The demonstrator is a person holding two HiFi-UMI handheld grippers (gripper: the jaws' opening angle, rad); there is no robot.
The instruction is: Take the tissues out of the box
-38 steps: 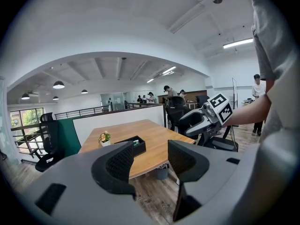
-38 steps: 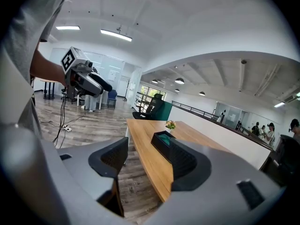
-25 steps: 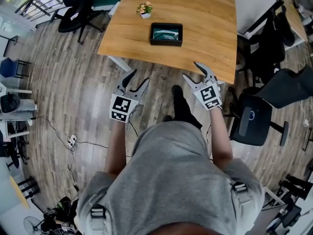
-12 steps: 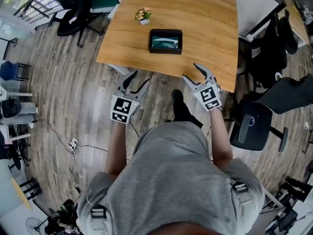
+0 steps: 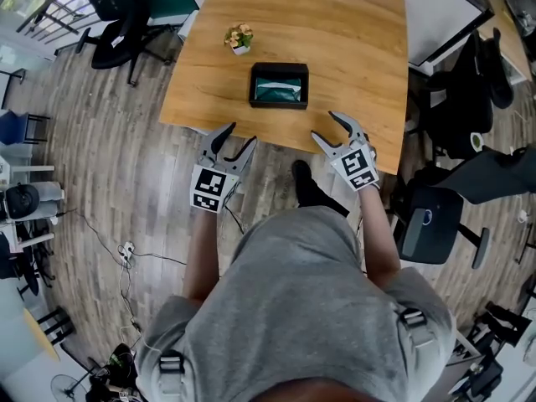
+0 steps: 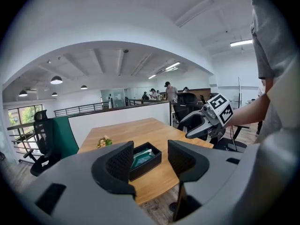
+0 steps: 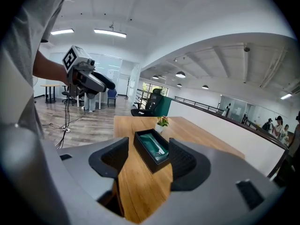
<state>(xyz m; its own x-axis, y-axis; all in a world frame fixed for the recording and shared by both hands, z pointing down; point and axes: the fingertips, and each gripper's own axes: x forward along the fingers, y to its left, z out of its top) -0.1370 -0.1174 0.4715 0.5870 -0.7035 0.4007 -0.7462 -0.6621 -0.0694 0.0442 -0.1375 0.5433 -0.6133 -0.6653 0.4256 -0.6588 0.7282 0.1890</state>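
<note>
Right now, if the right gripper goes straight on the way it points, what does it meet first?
Probably the box: the right gripper view shows it centred between the open jaws of the right gripper, nothing before it. Pointing slightly down, it might touch the table first; depth is unclear.

- No word, number or brand name can be read anywhere in these views.
- The only sign-like marks are black-and-white square code patterns. One stands on the left cube (image 5: 208,188), part of the left gripper (image 5: 237,136). The other stands on the right cube (image 5: 358,167), part of the right gripper (image 5: 328,126). They carry no letters or digits.
- The teal tissues (image 5: 279,86) lie in the black box (image 5: 279,104) on the far tabletop (image 5: 352,40). Any print on the tissues or the box is too small to tell.
</note>
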